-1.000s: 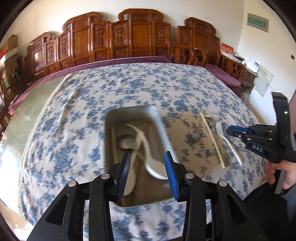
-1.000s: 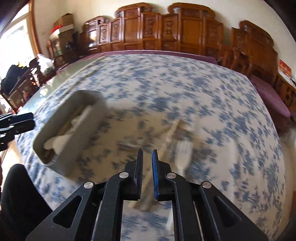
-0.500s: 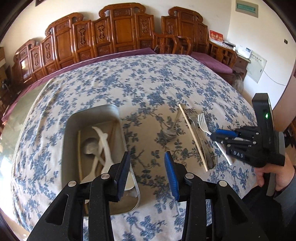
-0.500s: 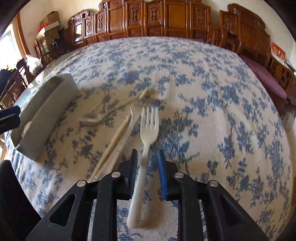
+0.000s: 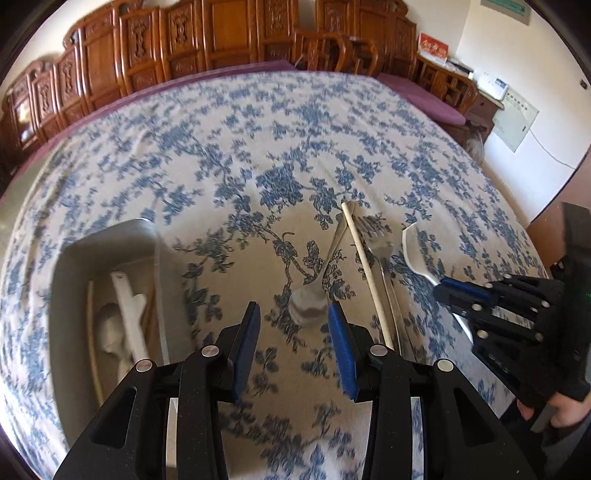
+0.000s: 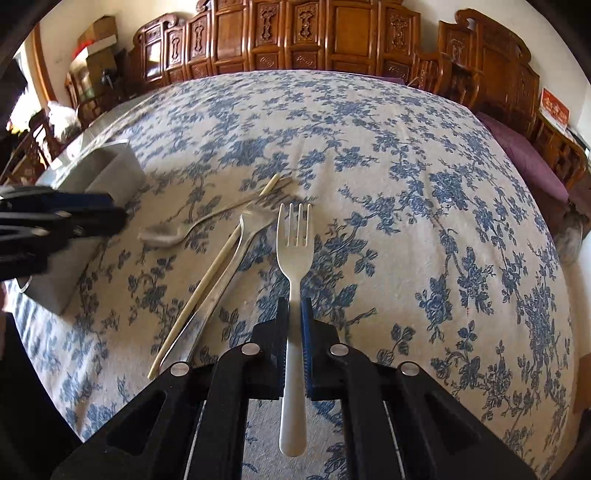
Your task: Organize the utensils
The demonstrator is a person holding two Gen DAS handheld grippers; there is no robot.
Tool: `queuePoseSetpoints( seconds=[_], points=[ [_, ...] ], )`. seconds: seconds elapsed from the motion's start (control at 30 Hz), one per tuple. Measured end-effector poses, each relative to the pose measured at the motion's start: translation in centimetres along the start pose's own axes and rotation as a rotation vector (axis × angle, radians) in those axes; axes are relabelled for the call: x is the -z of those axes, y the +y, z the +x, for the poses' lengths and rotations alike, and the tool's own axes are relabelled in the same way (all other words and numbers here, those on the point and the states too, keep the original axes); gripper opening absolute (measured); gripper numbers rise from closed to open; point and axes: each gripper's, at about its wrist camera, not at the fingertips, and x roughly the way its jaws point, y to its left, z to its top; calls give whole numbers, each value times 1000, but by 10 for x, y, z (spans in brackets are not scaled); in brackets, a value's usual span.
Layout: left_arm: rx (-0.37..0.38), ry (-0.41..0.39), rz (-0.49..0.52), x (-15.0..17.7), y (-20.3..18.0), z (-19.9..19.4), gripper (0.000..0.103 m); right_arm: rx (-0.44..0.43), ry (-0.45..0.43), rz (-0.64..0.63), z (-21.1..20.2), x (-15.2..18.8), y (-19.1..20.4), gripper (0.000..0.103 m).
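Observation:
My right gripper (image 6: pixel 294 310) has its jaws closing tight on the handle of a white plastic fork (image 6: pixel 295 236), tines pointing away; the pads press on it. In the left wrist view that fork (image 5: pixel 417 251) sticks out of the right gripper (image 5: pixel 441 288). My left gripper (image 5: pixel 294 321) is open with nothing held; the bowl of a metal spoon (image 5: pixel 308 308) lies on the cloth just beyond its fingertips. A pale chopstick (image 5: pixel 365 273) and a metal fork (image 5: pixel 380 251) lie side by side right of the spoon. The grey tray (image 5: pixel 107 240) at left holds white spoons (image 5: pixel 129 317) and a chopstick.
A blue-flowered cloth (image 6: pixel 406 184) covers the round table. Carved wooden chairs (image 6: pixel 295 33) ring its far side. The left gripper (image 6: pixel 55 221) shows in front of the tray (image 6: pixel 107 166) in the right wrist view. A hand (image 5: pixel 561 410) holds the right gripper.
My left gripper has swung right, from over the tray to over the metal spoon. My right gripper opened around the white fork's handle and then shut on it.

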Motion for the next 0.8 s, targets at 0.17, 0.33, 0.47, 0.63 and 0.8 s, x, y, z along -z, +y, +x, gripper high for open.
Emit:
queuePoseSetpoints(
  seconds=[0.17, 0.33, 0.47, 0.63, 0.8],
  points=[
    [28, 88, -53, -11, 3, 26, 32, -18, -10, 14, 0, -5, -1, 8],
    [23, 135, -59, -11, -1, 38, 24, -30, -22, 16, -1, -10, 0, 8],
    [23, 147, -53, -10, -4, 41, 17, -37, -31, 22, -3, -11, 0, 8],
    [18, 117, -48, -9, -7, 33, 1, -38, -34, 28, -4, -11, -1, 8],
    [-9, 71, -49, -4, -4, 15, 1, -51, -40, 28, -6, -11, 3, 8]
  ],
)
